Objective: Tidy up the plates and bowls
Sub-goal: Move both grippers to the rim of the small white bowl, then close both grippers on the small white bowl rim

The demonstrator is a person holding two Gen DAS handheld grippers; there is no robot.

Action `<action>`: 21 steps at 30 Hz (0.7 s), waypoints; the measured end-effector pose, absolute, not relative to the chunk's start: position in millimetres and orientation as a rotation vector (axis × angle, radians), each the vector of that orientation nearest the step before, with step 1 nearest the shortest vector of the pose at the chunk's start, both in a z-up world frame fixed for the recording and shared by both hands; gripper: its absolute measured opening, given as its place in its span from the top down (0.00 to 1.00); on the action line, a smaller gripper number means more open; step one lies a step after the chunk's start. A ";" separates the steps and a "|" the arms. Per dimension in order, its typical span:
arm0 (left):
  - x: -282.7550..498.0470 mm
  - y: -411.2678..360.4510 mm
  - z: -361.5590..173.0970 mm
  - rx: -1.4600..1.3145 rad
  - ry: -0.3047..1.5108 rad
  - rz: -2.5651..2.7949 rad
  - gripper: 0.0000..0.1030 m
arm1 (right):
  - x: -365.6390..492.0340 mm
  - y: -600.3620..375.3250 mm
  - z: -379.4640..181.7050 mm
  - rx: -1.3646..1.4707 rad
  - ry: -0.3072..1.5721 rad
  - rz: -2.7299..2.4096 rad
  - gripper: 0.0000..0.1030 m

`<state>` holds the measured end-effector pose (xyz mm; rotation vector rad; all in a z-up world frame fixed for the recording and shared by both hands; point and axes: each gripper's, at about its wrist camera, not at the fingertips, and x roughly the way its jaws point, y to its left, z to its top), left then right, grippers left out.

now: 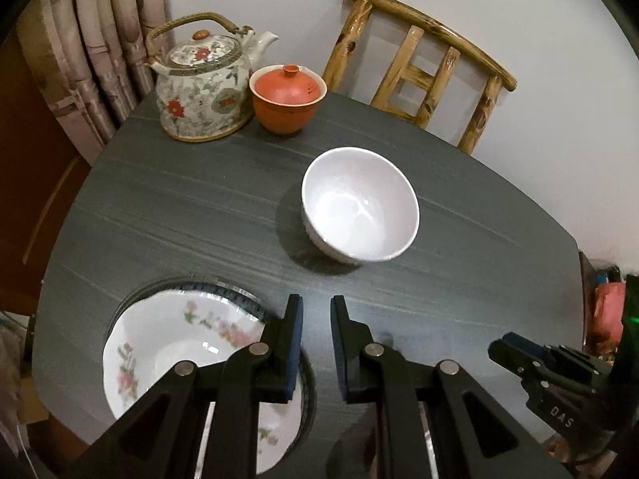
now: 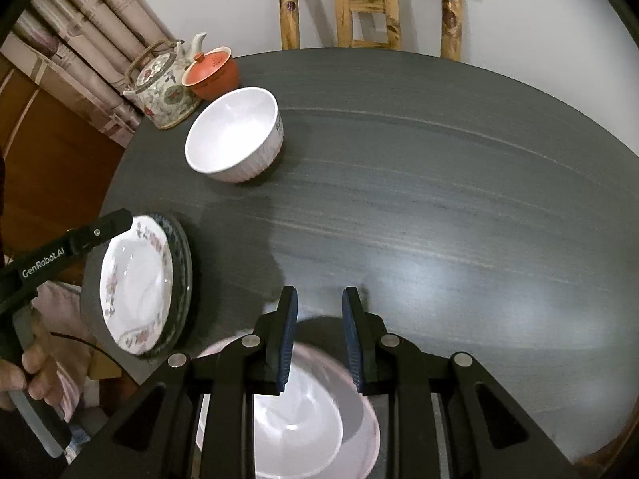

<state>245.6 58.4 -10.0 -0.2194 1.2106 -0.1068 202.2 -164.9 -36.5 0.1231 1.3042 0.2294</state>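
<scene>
A white bowl (image 1: 359,207) (image 2: 233,135) stands upright in the middle of the dark table (image 1: 179,207). Near the table's edge, a floral plate (image 1: 159,351) (image 2: 135,283) lies on a blue-rimmed plate (image 1: 239,295) (image 2: 181,263). My left gripper (image 1: 316,305) hovers beside that stack's right edge, its jaws a narrow gap apart with nothing between them. My right gripper (image 2: 320,295) hangs over a second, blurred white bowl (image 2: 311,419), also narrowly open and empty. Its fingers cover part of that bowl's far rim.
A floral teapot (image 1: 199,88) (image 2: 163,88) and a red lidded cup (image 1: 285,99) (image 2: 211,74) stand at the table's far left edge. A bamboo chair (image 1: 419,72) (image 2: 367,4) stands behind the table. A hand (image 2: 32,371) holds the left gripper's handle.
</scene>
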 end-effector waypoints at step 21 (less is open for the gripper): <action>345.7 62.9 -55.9 -0.248 1.288 -0.094 0.86 | 336.1 -118.9 -63.9 0.072 1.346 0.328 0.78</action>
